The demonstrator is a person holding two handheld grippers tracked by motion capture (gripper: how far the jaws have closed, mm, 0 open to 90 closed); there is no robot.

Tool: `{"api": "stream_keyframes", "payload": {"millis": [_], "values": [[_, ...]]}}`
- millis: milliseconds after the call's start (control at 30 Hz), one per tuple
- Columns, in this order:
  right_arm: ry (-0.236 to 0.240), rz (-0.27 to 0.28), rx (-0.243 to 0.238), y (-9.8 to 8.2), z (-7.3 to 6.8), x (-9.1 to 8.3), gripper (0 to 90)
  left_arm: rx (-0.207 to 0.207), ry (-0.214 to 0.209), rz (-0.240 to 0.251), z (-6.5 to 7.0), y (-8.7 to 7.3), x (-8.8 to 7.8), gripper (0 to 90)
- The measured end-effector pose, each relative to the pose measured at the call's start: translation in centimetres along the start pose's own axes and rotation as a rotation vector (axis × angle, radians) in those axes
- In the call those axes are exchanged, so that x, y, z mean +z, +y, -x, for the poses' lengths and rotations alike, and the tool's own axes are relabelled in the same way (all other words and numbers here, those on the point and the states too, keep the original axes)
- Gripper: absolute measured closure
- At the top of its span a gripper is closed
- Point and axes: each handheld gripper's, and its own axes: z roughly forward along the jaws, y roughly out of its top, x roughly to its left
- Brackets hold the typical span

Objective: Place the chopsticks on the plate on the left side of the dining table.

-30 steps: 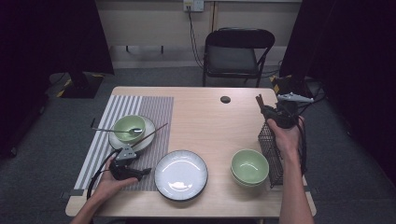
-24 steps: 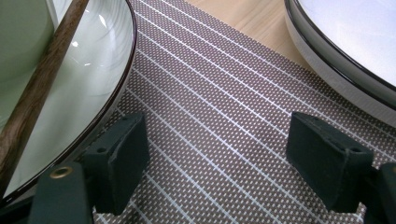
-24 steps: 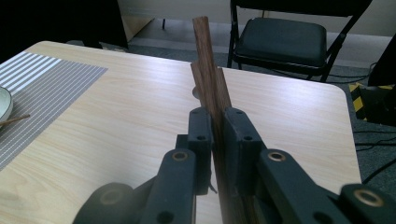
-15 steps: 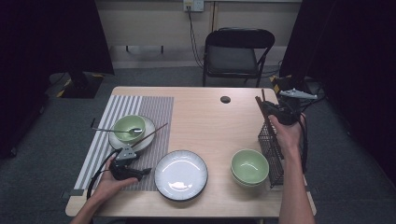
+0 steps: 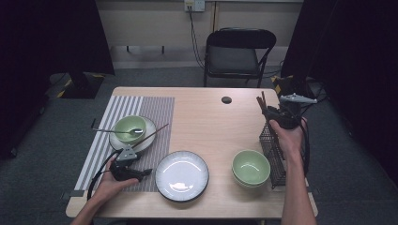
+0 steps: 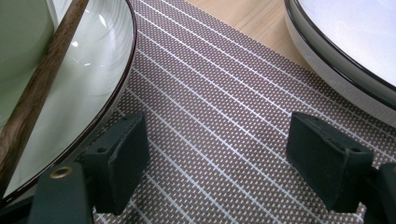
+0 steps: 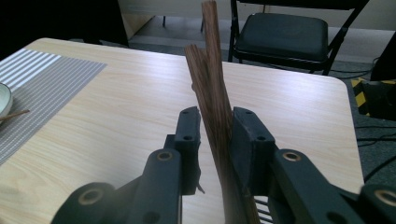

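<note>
The jaws of the right gripper (image 7: 214,133) have just been opening a little; the brown wooden chopsticks (image 7: 212,93) stand between them, lying against the right pad, with a small gap at the left pad, so the grip looks loose and not pressed. This gripper (image 5: 281,115) is held above the black wire basket (image 5: 272,152), which stands at the right edge of the tabletop (image 5: 206,117), and the chopsticks (image 5: 261,102) point upward from it. The jaws of the left gripper (image 6: 224,154) are wide apart with nothing between them, low over the striped placemat (image 6: 219,107). This gripper (image 5: 133,171) rests near the front left corner of the tabletop, between the plate with a green bowl (image 5: 130,128) and the empty white plate (image 5: 182,175). A second green bowl (image 5: 251,167) stands just beside the basket, near the front edge.
</note>
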Motion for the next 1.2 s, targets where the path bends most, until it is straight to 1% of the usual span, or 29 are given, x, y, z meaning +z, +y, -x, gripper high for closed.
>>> {"api": "stream_keyframes", "payload": {"millis": [100, 167, 233, 300, 333, 367, 400, 467, 500, 533, 567, 600, 633, 700, 767, 833, 900, 967, 1100, 1200], "values": [[-0.005, -0.014, -0.01, -0.3, 0.0, -0.1, 71.3, 0.0, 0.0, 0.0, 0.0, 0.0, 0.0, 20.6], [-0.032, -0.03, -0.029, -0.4, -0.1, -0.2, 70.8, 0.0, 0.0, 0.0, 0.0, 0.0, 0.0, 20.6], [-0.029, -0.034, -0.034, -0.4, -0.2, -0.3, 70.8, 0.0, 0.0, 0.0, 0.0, 0.0, 0.0, 20.5], [-0.037, -0.039, -0.049, -0.3, -0.3, -0.3, 69.6, 0.0, 0.0, 0.0, 0.0, 0.0, 0.0, 20.6], [-0.044, -0.051, -0.053, -0.3, -0.4, -0.2, 69.6, 0.0, 0.0, 0.0, 0.0, 0.0, 0.0, 20.6], [-0.052, -0.061, -0.056, -0.4, -0.3, -0.1, 69.6, -0.003, 0.001, 0.002, 0.0, 0.0, 0.0, 20.6], [-0.05, -0.065, -0.048, -0.4, -0.3, 0.0, 69.8, 0.0, 0.0, 0.0, 0.0, 0.0, 0.0, 20.6], [-0.047, -0.067, -0.042, -0.6, -0.2, 0.2, 71.1, 0.0, 0.0, 0.0, 0.0, 0.0, 0.0, 20.6], [-0.048, -0.073, -0.047, -0.6, -0.2, 0.3, 71.9, 0.0, 0.0, 0.0, 0.0, 0.0, 0.0, 20.6], [-0.06, -0.077, -0.052, -0.7, -0.3, 0.4, 73.3, 0.0, 0.0, 0.0, 0.0, 0.0, 0.0, 20.6], [-0.061, -0.079, -0.054, -0.6, -0.3, 0.4, 75.7, 0.0, 0.0, 0.0, 0.0, 0.0, 0.0, 20.6], [-0.061, -0.079, -0.054, -0.6, -0.3, 0.4, 75.7, 0.0, 0.0, 0.0, 0.0, 0.0, 0.0, 20.6], [-0.06, -0.089, -0.051, -0.6, -0.4, 0.6, 78.6, 0.0, 0.0, 0.0, 0.0, 0.0, 0.0, 20.6], [-0.057, -0.089, -0.054, -0.6, -0.4, 0.6, 79.7, 0.0, 0.0, 0.0, 0.0, 0.0, 0.0, 20.5], [-0.057, -0.086, -0.053, -0.6, -0.4, 0.5, 80.7, 0.0, 0.0, 0.0, 0.0, 0.0, 0.0, 20.6], [-0.054, -0.067, -0.042, -0.5, -0.3, 0.3, 83.1, 0.0, 0.0, 0.0, 0.0, 0.0, 0.0, 20.6], [-0.045, -0.048, -0.027, -0.4, -0.1, 0.1, 83.8, 0.0, 0.0, 0.0, 0.0, 0.0, 0.0, 20.6], [-0.042, -0.046, -0.028, -0.4, 0.0, 0.1, 84.3, 0.0, 0.0, 0.0, 0.0, 0.0, 0.0, 20.6], [-0.033, -0.028, -0.014, -0.4, 0.2, -0.1, 84.7, 0.0, 0.0, 0.0, 0.0, 0.0, 0.0, 20.5], [-0.025, 0.003, -0.009, -0.2, 0.3, -0.4, 84.9, 0.0, 0.0, 0.0, 0.0, 0.0, 0.0, 20.6]]}}
